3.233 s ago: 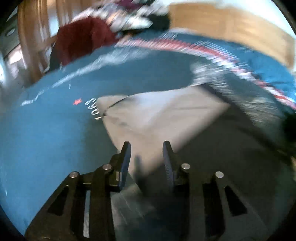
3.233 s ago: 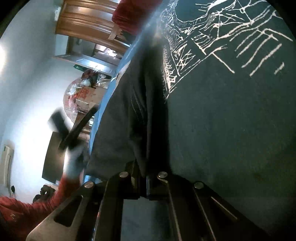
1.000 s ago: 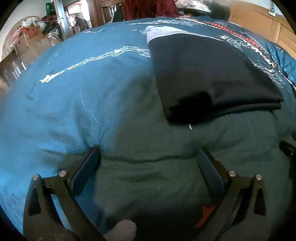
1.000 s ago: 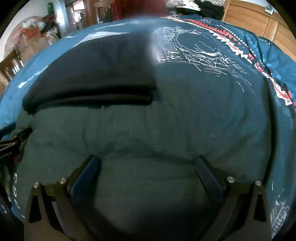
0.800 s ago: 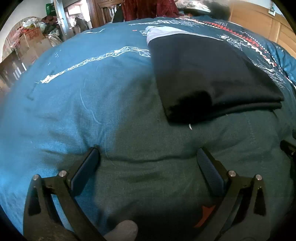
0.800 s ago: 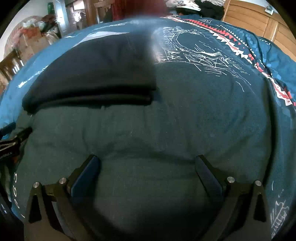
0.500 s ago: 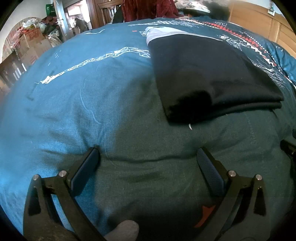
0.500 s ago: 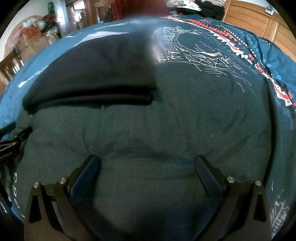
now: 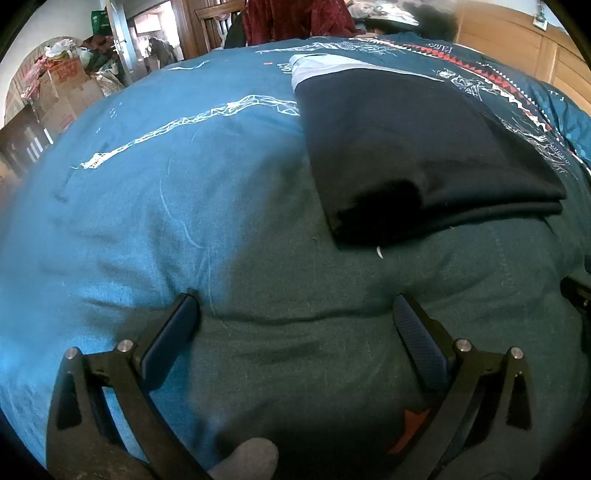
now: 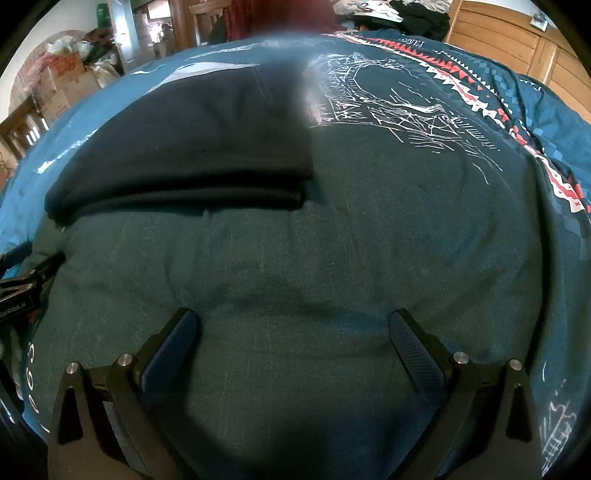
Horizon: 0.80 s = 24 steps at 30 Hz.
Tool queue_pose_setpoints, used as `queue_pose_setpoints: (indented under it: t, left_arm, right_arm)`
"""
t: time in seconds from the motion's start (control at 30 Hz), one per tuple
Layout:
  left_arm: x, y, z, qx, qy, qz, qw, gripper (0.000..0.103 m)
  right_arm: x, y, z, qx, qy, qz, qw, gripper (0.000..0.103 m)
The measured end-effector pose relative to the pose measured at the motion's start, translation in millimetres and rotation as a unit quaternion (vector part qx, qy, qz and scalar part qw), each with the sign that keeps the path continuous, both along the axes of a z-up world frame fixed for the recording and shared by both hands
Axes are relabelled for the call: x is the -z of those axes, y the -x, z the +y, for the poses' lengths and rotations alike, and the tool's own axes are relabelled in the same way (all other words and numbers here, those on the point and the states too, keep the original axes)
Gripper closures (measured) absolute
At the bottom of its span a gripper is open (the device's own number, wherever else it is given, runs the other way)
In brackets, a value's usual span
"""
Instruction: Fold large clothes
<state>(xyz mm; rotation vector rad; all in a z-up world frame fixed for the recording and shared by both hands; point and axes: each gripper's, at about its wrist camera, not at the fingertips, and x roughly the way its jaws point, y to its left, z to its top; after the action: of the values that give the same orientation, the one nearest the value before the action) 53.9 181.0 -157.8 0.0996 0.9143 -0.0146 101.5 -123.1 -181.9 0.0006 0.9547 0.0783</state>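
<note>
A dark navy garment (image 9: 410, 155) lies folded into a flat rectangle on the blue patterned bedspread (image 9: 166, 192), with a pale grey strip showing at its far end. The right wrist view has the same folded garment (image 10: 192, 147) at upper left, layered edges toward me. My left gripper (image 9: 293, 314) rests open on the bedspread, well short of the garment's near edge, with nothing between its fingers. My right gripper (image 10: 293, 328) is open too, low over bare bedspread (image 10: 369, 240), holding nothing. The tip of the left gripper (image 10: 26, 280) shows at the left edge of the right wrist view.
A wooden headboard (image 10: 517, 40) runs along the far right. Dark red cloth (image 9: 295, 18) hangs over a wooden chair behind the bed. Cardboard boxes and bags (image 9: 62, 88) are piled at the far left by a doorway. A fingertip (image 9: 247, 458) shows at the bottom edge.
About three seconds ago the right gripper was shut on the dark garment and the left hovered over grey cloth; now both are open and the garment lies folded. Nothing moved in the last second.
</note>
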Motion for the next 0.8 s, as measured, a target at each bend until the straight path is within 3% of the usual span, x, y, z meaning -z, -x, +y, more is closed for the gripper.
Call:
queue_pose_setpoints:
  t: [0.8]
  left_arm:
    - [0.6,-0.7,-1.3,0.002,-0.003,-0.003,1.0000,0.000]
  right_arm:
    - [0.2,-0.5,0.5,0.001,0.000,0.001,1.000,0.000]
